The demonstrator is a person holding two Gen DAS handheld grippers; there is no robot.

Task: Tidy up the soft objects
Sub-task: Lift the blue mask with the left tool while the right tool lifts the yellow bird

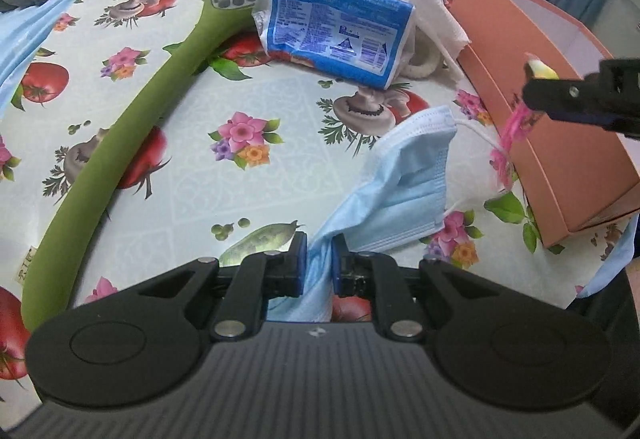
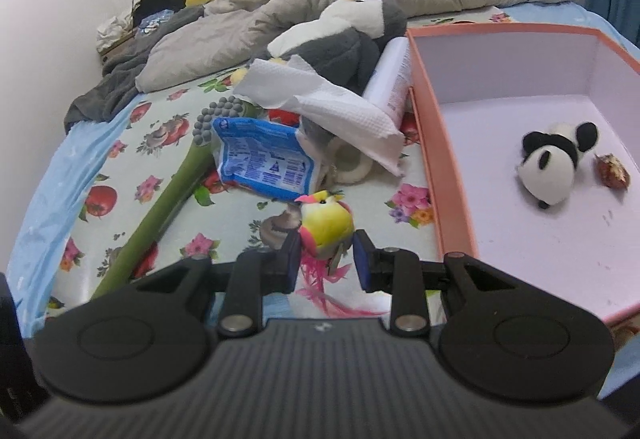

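Left wrist view: the left tool (image 1: 319, 263) is clamping a blue face mask (image 1: 404, 191), which is trailing toward 1 o'clock over the bed's floral cover (image 1: 168, 167). Right tool (image 2: 326, 259) is gripping a yellow toy bird (image 2: 326, 219) beside the orange box (image 2: 448, 175), at its 9 o'clock.

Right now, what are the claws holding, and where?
Left claw pinches the blue mask by one end. Right claw grips the toy bird by its lower body.

Mask (image 1: 404, 175) pleated matt cloth – tissue pack (image 1: 336, 31) glossy plastic – box (image 2: 448, 159) smooth card.
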